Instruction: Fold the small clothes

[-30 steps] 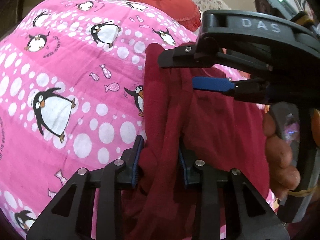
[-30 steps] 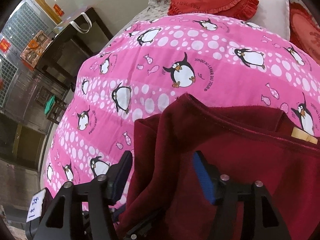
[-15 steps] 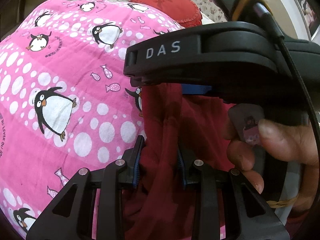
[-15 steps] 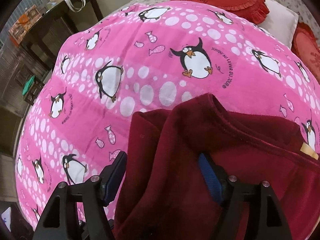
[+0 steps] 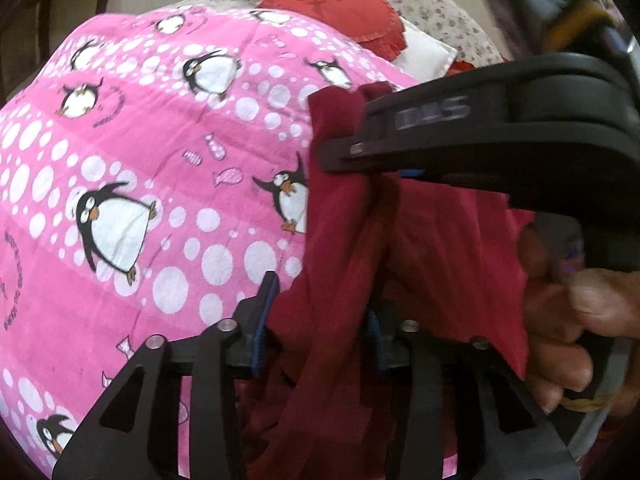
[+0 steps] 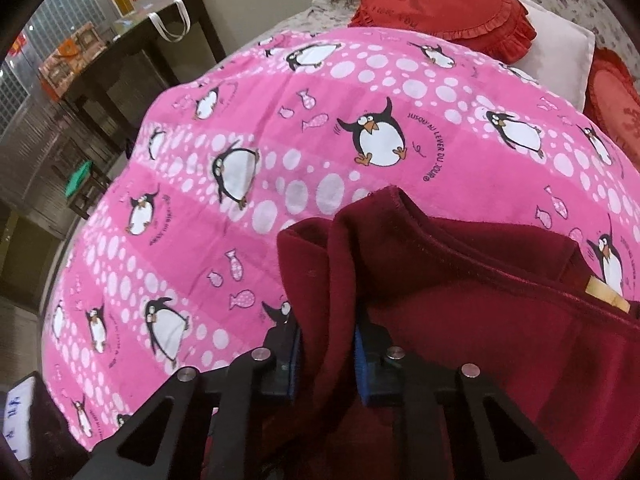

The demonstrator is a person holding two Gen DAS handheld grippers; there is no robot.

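A dark red garment [image 5: 432, 248] hangs bunched over the pink penguin blanket [image 5: 132, 184]. My left gripper [image 5: 318, 320] is shut on a fold of it near its left edge. My right gripper [image 5: 384, 156] crosses the left wrist view from the right, clamped on the garment's upper edge. In the right wrist view the right gripper [image 6: 326, 354] is shut on a thick fold of the red garment [image 6: 480, 320], which spreads to the right over the blanket [image 6: 280, 152]. A tan label [image 6: 608, 296] shows at its far right.
Red heart-shaped cushions [image 6: 436, 4] and a white pillow [image 6: 560, 52] lie at the blanket's far end. A dark side table [image 6: 140, 60] with a bag and boxes stands to the left beyond the bed edge. The person's hand [image 5: 572, 320] holds the right gripper.
The right gripper's jaws have closed from wide open onto the garment's fold. The garment's top edge has been drawn up and left. The left gripper stays clamped.
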